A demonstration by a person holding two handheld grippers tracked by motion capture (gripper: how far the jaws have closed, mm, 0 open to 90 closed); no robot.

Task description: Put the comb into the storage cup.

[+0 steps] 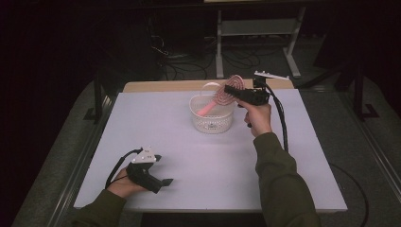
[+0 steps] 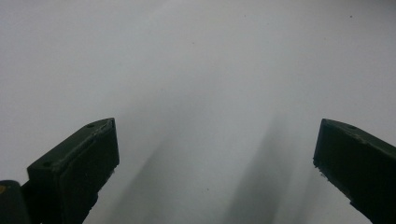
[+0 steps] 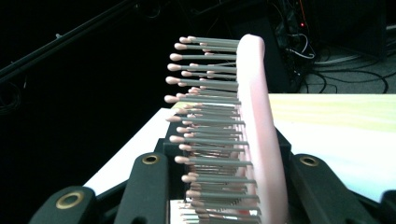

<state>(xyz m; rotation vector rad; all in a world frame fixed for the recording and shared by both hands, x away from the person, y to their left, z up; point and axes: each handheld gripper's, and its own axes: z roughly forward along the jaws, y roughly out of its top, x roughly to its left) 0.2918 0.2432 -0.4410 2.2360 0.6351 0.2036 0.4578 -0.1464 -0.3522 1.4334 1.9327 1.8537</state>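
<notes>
The right gripper [image 1: 230,90] is clenched on a pink hairbrush [image 1: 222,97], holding it by the head above a white mesh basket [image 1: 212,120] that stands toward the far middle of the table [image 1: 198,156]. In the high view the brush slants, its head up at the gripper and its handle pointing down into the basket; whether the handle tip touches the basket's bottom is hard to tell from here. The right gripper view shows the brush [image 3: 254,135] edge-on between the two black jaws, its pink back to the right and its rows of grey, pink-tipped bristles [image 3: 205,121] sticking out to the left. Beyond it the far edge of the table shows, then a dark floor with cables. The left gripper [image 1: 158,170] rests low on the near left part of the table, well apart from the basket, with a hand [image 1: 124,185] around its grip. In the left gripper view its jaws stand wide apart with nothing between them, just the bare white tabletop [image 2: 201,84] and their soft shadows.
</notes>
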